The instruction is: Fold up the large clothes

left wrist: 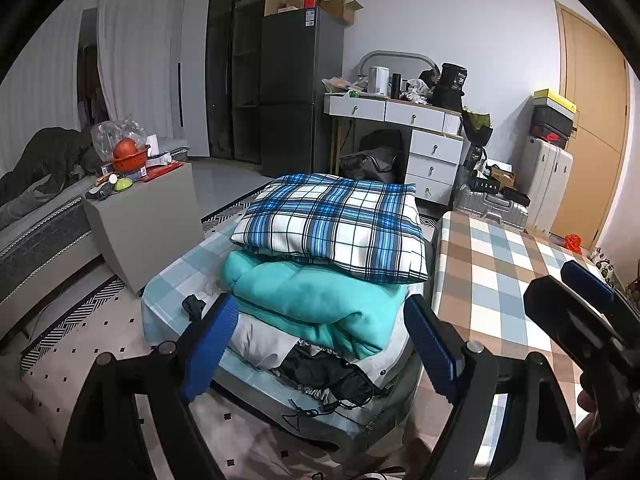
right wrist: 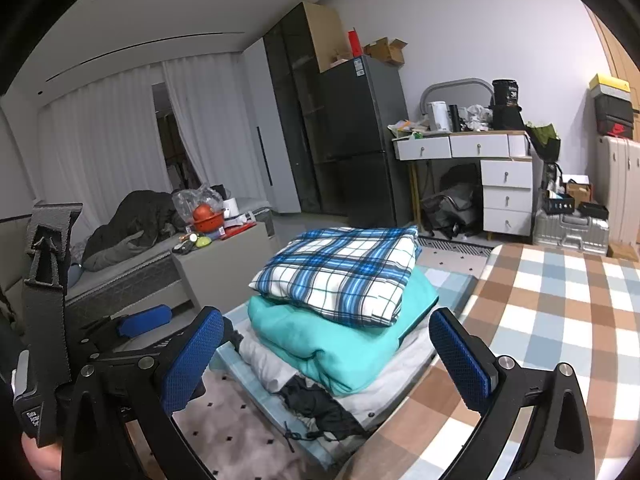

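Stacked and waiting, or stacked and finished: a pile of clothes on a low bench covered in pale blue check. On top, a blue plaid piece [left wrist: 332,226], folded flat, its long side running left to right across both views. Beneath it, a teal garment [left wrist: 320,304] in a thick roll; under that, white cloth [left wrist: 260,344], and a loose black garment [left wrist: 324,372] spilling out at the near edge, unfolded.

Directly ahead of the left gripper [left wrist: 320,348], jaws spread wide and holding nothing, blue pads framing the teal roll on either side. Right gripper [right wrist: 332,364] likewise parted and empty, aimed at the same stack from slightly to the right, beside a brown-and-blue checked tabletop [right wrist: 560,320] with no garment visible on its surface. Left gripper seemingly the nearer, the pile centred between its fingers; right one closer to the table.

Fits either a stack of folded work already set aside, or a supply still to be drawn from; not settled by these views.
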The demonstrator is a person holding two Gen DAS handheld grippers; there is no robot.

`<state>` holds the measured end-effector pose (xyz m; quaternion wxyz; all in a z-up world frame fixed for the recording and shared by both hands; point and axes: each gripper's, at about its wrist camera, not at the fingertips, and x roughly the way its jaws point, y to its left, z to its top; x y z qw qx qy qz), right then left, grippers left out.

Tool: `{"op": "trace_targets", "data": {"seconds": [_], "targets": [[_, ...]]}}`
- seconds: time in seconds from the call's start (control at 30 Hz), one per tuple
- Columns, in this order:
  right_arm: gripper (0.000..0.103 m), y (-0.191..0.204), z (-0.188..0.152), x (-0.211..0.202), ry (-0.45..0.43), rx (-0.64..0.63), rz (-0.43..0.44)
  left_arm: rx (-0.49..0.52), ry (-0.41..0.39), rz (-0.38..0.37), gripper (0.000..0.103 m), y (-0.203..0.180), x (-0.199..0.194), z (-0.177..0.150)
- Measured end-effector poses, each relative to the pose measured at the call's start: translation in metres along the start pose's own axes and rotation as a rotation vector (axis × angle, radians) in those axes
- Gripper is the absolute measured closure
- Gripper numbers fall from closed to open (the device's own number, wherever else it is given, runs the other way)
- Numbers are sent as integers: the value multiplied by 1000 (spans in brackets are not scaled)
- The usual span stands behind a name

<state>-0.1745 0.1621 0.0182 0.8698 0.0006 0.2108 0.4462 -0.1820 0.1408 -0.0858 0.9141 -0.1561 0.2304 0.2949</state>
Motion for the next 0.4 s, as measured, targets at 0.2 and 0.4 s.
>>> {"op": "trace_targets", "data": {"seconds": [0.2, 0.4], "targets": [[0, -2, -1, -1, 1, 6, 3, 1, -2, 3, 21, 0, 2, 0], [0, -7, -4, -1, 7, 20, -1, 6, -10, 3, 21, -1, 4, -2]]}}
